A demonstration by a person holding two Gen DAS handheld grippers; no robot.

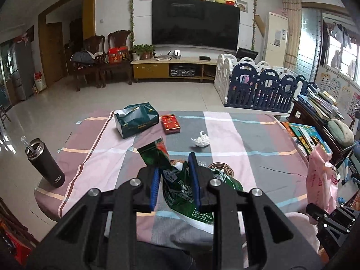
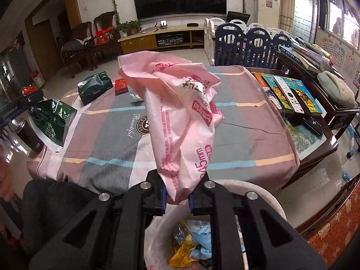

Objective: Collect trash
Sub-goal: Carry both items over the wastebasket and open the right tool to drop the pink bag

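My left gripper (image 1: 174, 180) is shut on a crumpled green snack bag (image 1: 180, 186), held just above the checked tablecloth; the bag also shows in the right wrist view (image 2: 52, 120). My right gripper (image 2: 176, 196) is shut on a pink plastic wrapper (image 2: 180, 117), held up over a white bin (image 2: 258, 193) lined with a bag and holding several scraps. The pink wrapper also shows at the right of the left wrist view (image 1: 320, 175). A crumpled white tissue (image 1: 201, 140) lies on the cloth beyond the left gripper.
A green tissue box (image 1: 135, 121) and a red box (image 1: 170, 124) sit at the table's far side. A black tumbler with a straw (image 1: 43, 162) stands at the left edge. Books and a remote (image 2: 290, 92) lie on the right side table.
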